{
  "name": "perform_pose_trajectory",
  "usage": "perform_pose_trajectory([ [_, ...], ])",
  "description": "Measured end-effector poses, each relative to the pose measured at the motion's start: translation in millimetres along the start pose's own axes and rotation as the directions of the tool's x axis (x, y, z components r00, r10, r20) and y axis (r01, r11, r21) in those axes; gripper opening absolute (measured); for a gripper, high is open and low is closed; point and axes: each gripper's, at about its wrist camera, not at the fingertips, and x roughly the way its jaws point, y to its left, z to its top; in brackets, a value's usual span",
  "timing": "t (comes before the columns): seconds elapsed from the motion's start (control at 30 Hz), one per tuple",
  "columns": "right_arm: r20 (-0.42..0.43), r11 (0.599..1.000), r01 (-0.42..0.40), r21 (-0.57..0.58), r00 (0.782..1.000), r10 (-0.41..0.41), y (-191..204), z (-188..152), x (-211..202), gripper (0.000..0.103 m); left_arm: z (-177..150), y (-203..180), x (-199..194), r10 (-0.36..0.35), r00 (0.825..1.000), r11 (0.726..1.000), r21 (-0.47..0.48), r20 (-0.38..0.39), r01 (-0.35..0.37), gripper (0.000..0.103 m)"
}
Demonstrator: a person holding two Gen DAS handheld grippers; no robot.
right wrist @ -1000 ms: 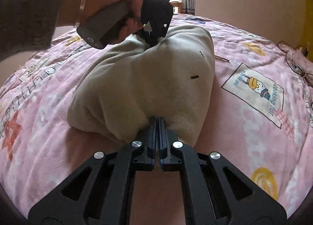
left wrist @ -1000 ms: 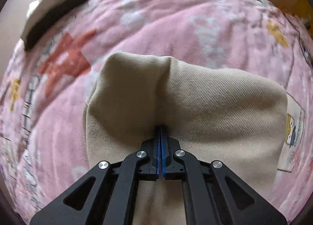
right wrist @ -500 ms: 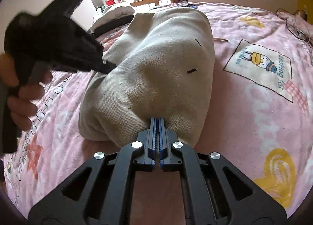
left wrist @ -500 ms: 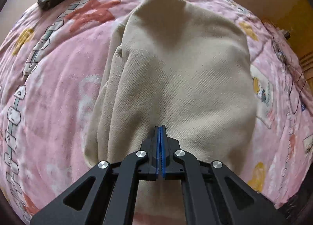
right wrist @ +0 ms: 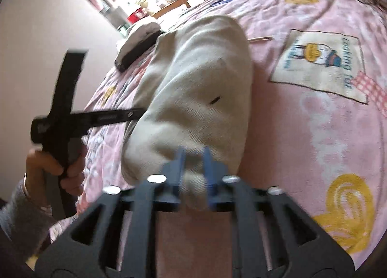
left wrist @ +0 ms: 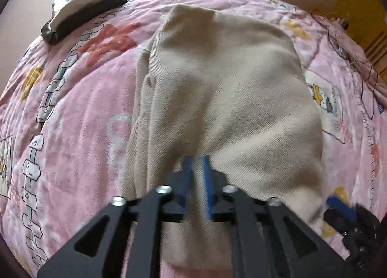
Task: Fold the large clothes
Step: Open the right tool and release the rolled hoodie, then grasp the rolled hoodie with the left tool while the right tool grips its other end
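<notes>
The beige garment lies folded over on the pink bedspread, both grippers parted, gripping nothing, so little seems left

"looking for" on the pink blanket's cartoon patch

A beige garment lies folded on a pink printed bedspread as the right gripper, jaws parted, straddles its near edge and the left gripper touches its side.
</notes>
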Motion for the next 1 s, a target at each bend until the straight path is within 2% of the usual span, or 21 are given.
perform_pose_trajectory([
  [0.03, 0.036, 0.999, -0.012, 0.03, 0.999, 0.011, -4.9, 5.7, -6.4, 0.075, -0.2, 3.7, -4.7, 0.008, 1.0, 1.0, -0.012, 0.008, -0.008, 0.047],
  [0.07, 0.056, 0.998, -0.029, 0.052, 0.998, 0.027, -9.5, 10.8, -9.6, 0.075, 0.1, 8.7, -10.6, 0.035, 0.999, 0.999, -0.026, 0.029, -0.034, 0.079],
  [0.1, 0.068, 0.995, -0.057, 0.085, 0.996, 0.052, -16.1, 18.6, -11.7, 0.076, -1.2, 12.1, -16.7, 0.06, 0.997, 0.998, -0.036, 0.055, -0.058, 0.086],
  [0.17, 0.072, 0.986, -0.088, 0.143, 0.994, 0.078, -27.2, 30.7, -9.5, 0.078, 1.9, 23.7, -26.0, 0.142, 0.987, 0.989, -0.044, 0.08, -0.139, 0.086],
  [0.23, 0.056, 0.963, -0.14, 0.232, 0.99, 0.131, -43.6, 46.1, -0.4, 0.078, 7.6, 35.8, -26.2, 0.144, 0.987, 0.989, -0.053, 0.072, -0.14, 0.089],
  [0.3, 0.029, 0.936, -0.197, 0.29, 0.98, 0.197, -55.4, 58.2, 12.8, 0.078, 14.4, 51.4, -17.0, 0.152, 0.988, 0.986, -0.079, 0.027, -0.15, 0.09],
  [0.4, -0.026, 0.932, -0.179, 0.314, 0.98, 0.197, -64.6, 72.7, 32.2, 0.078, 23.0, 69.8, 3.1, 0.137, 0.988, 0.983, -0.112, -0.067, -0.144, 0.09],
  [0.5, -0.069, 0.918, -0.188, 0.349, 0.972, 0.225, -70.1, 81.1, 50.3, 0.078, 20.1, 80.1, 13.3, 0.081, 0.992, 0.984, -0.151, -0.099, -0.096, 0.09],
  [0.7, -0.121, 0.899, -0.213, 0.384, 0.953, 0.277, -80.0, 85.5, 77.7, 0.078, 20.0, 86.5, 33.1, 0.003, 0.991, 0.987, -0.157, -0.136, -0.024, 0.09],
  [0.83, -0.119, 0.859, -0.258, 0.443, 0.932, 0.341, -91.0, 85.6, 96.8, 0.08, 23.0, 86.8, 45.4, -0.029, 0.99, 0.993, -0.121, -0.135, 0.013, 0.091],
  [1.0, -0.099, 0.833, -0.305, 0.461, 0.915, 0.39, -97.6, 83.4, 110.6, 0.086, 23.0, 94.2, 57.6, -0.127, 0.983, 0.987, -0.113, -0.13, 0.112, 0.093],
])
